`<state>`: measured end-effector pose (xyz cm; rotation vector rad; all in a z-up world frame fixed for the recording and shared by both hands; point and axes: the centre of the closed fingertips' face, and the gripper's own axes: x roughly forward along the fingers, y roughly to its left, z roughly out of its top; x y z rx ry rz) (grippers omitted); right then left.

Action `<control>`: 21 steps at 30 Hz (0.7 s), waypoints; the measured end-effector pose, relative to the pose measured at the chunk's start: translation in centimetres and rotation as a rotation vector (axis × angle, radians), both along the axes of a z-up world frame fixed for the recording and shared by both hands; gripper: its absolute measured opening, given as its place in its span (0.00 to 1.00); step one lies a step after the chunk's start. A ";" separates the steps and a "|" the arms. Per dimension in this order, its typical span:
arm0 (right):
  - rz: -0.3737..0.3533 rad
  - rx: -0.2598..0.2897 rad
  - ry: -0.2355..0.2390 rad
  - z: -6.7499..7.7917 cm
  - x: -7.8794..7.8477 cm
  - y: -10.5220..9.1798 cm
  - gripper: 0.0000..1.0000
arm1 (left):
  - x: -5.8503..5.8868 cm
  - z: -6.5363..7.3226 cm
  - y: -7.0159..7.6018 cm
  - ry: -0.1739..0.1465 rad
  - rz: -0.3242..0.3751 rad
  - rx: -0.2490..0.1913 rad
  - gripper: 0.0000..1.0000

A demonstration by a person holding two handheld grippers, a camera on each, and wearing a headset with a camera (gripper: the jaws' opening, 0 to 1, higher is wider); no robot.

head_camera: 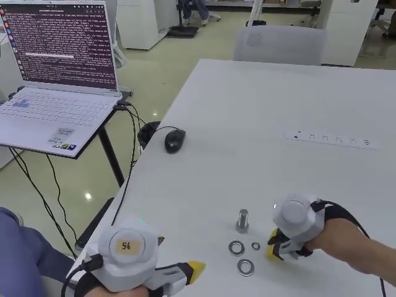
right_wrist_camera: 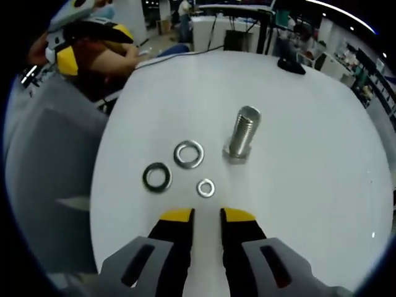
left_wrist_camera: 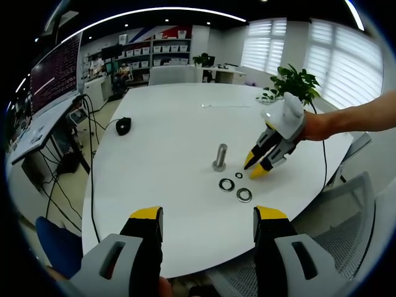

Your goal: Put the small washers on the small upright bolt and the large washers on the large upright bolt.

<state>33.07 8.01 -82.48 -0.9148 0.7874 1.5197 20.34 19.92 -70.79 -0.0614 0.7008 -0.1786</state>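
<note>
- Right tool (right_wrist_camera: 208, 216): narrowly parted, pinching nothing, tips low and aimed at the small washer (right_wrist_camera: 205, 187) just ahead; contact with the surface (right_wrist_camera: 309, 204) impossible to tell.
- Left tool (left_wrist_camera: 208, 216): spread wide, gripping nothing, held at the near edge of the surface, well apart from the washers, jaws pointed toward the bolt (right_wrist_camera: 242, 139) and the right tool.
- Readable on the round yellow label on top of the left tool, in the head view: "56".
- Bolt: upright, long axis vertical, hex head down on the surface, threaded end up; beyond the small washer as seen from the right tool.
- Small washer: flat on the surface, between the bolt and the right tool's tips, touching neither.
- Large washer (right_wrist_camera: 189, 154): flat, just beside the bolt's head, apart from it.
- Second large washer (right_wrist_camera: 157, 177): flat, near the first and not overlapping it, farther from the bolt.
- All three washers off the bolt.
- Farther out on the surface: a black mouse (head_camera: 175, 141) with its cable toward the left edge, and a white power strip (head_camera: 328, 138) toward the far right.
- Beyond the far edge: a grey chair (head_camera: 278, 44).
- Off to the left, on a stand: an open laptop (head_camera: 55, 93), pale lines of text on a dark screen, too small to read; stickers by the keyboard likewise unreadable.
</note>
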 end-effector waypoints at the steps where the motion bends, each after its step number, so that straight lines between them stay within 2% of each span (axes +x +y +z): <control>1: 0.006 0.001 -0.001 0.0 0.0 0.3 0.20 | 0.0 0.0 0.0 0.000 0.000 0.001 0.59; 10: 0.087 -0.016 -0.010 0.1 -0.4 1.2 0.20 | 0.2 0.2 0.1 -0.005 0.004 -0.001 0.58; 18: 0.098 -0.027 -0.003 0.1 -0.4 1.4 0.19 | 0.4 0.2 -0.3 -0.007 -0.006 -0.004 0.58; 21: 0.133 -0.041 -0.017 0.1 -0.8 1.5 0.16 | 0.4 0.2 -0.2 -0.006 -0.005 -0.004 0.58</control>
